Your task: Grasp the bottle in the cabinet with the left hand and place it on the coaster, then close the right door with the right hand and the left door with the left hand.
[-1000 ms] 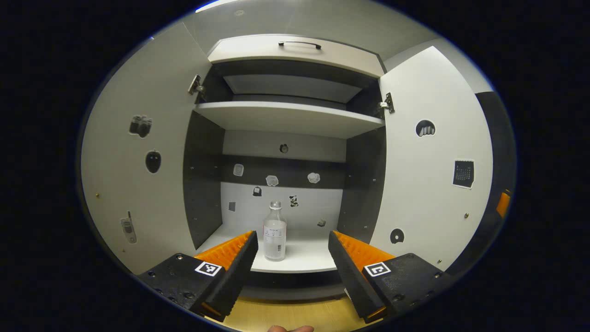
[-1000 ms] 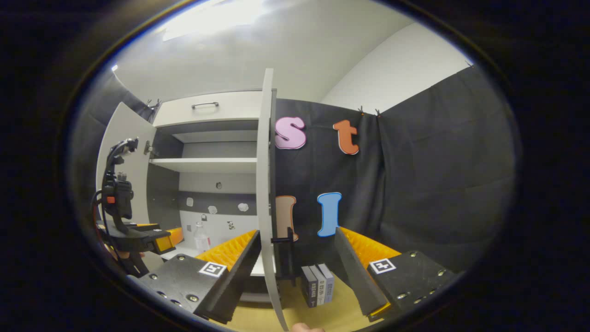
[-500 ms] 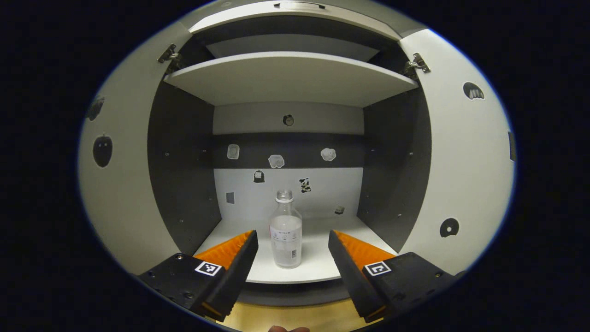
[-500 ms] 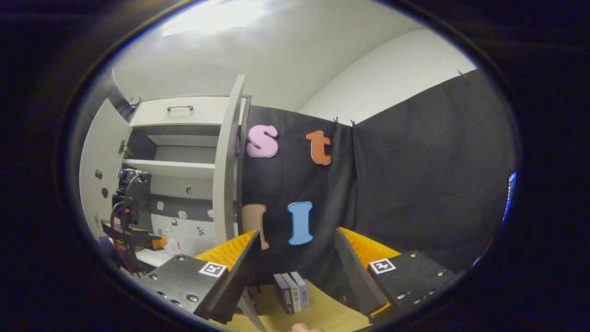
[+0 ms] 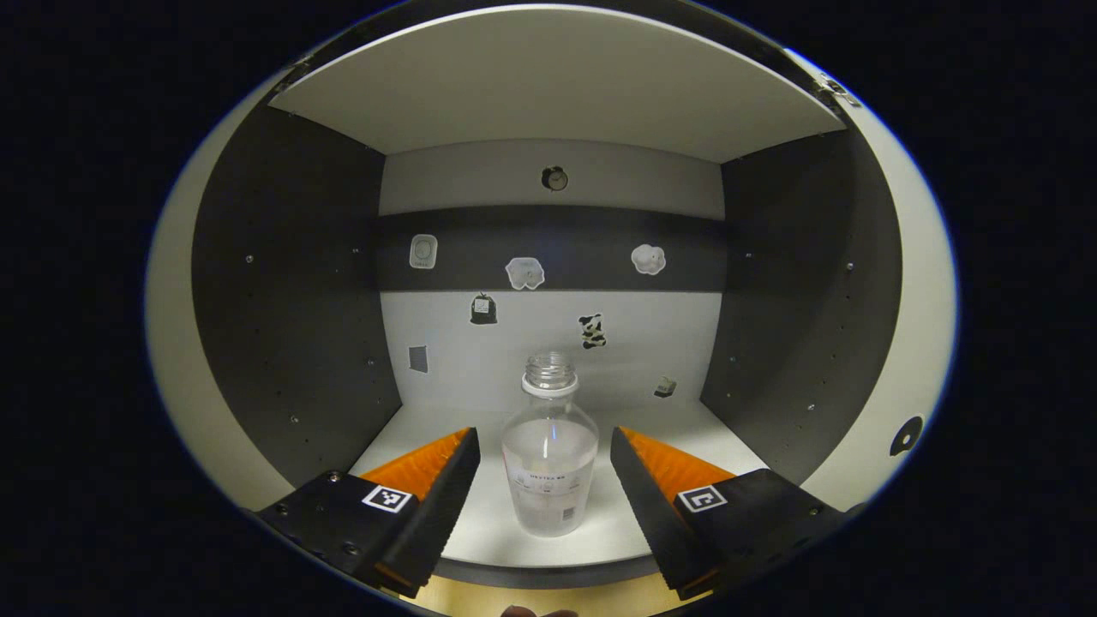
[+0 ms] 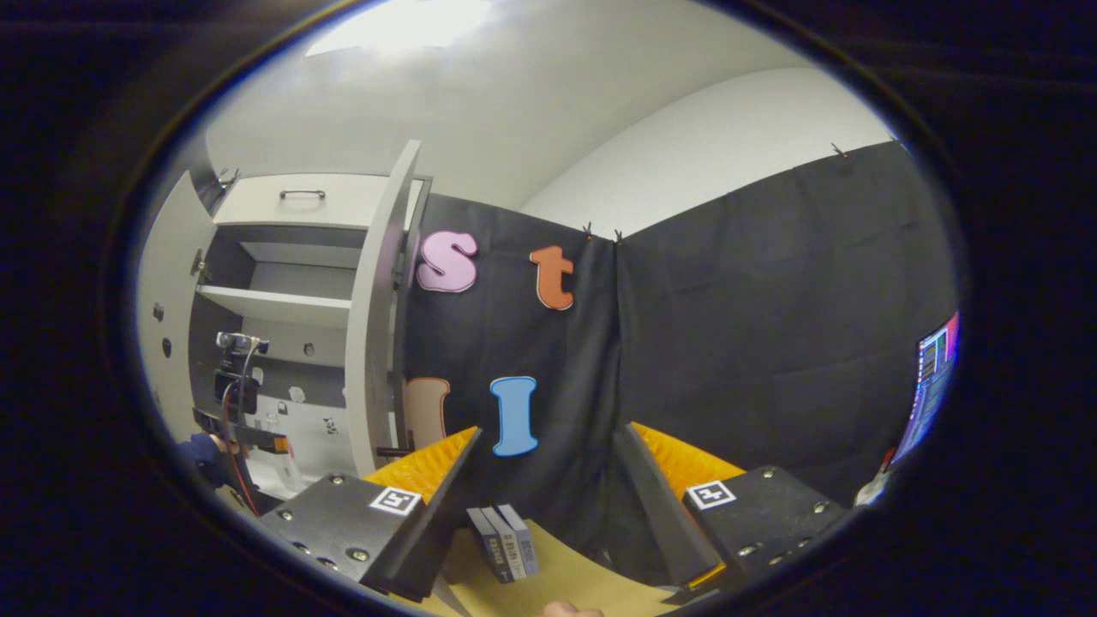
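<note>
A: Left gripper (image 5: pixel 542 446)?

B: Jaws spread wide, nothing held. The bottle (image 5: pixel 549 463) stands upright between the two fingers, clear of both, a gap on each side. Clear glass, no cap, a small label low on its body.

A: Where does the bottle sit?

B: On the cabinet's (image 5: pixel 283 283) lower shelf (image 5: pixel 411 428), near the front edge, dead ahead of the claw. Past it, the back panel carries small stickers (image 5: pixel 524 272). Dark side walls stand left and right of the fingers, and a pale upper shelf (image 5: pixel 557 77) runs overhead.

A: Right gripper (image 6: pixel 545 446)?

B: Also released, jaws apart, empty. It hangs well off from the cabinet, facing the black cloth wall. Just below and between its fingers, three small books (image 6: pixel 504 538) stand on a tan table (image 6: pixel 574 574).

A: The doors?

B: From the right gripper view, the right door (image 6: pixel 377 308) stands open, off to the left of that claw, nearly edge-on. The left door (image 6: pixel 167 300) is open too, farther left. The left gripper shows there at the cabinet mouth, a hand (image 6: pixel 206 450) on it.

A: The coaster?

B: Cannot place it.

A: Anything else?

B: A lit screen (image 6: pixel 930 381) at the far right of the right claw.
</note>
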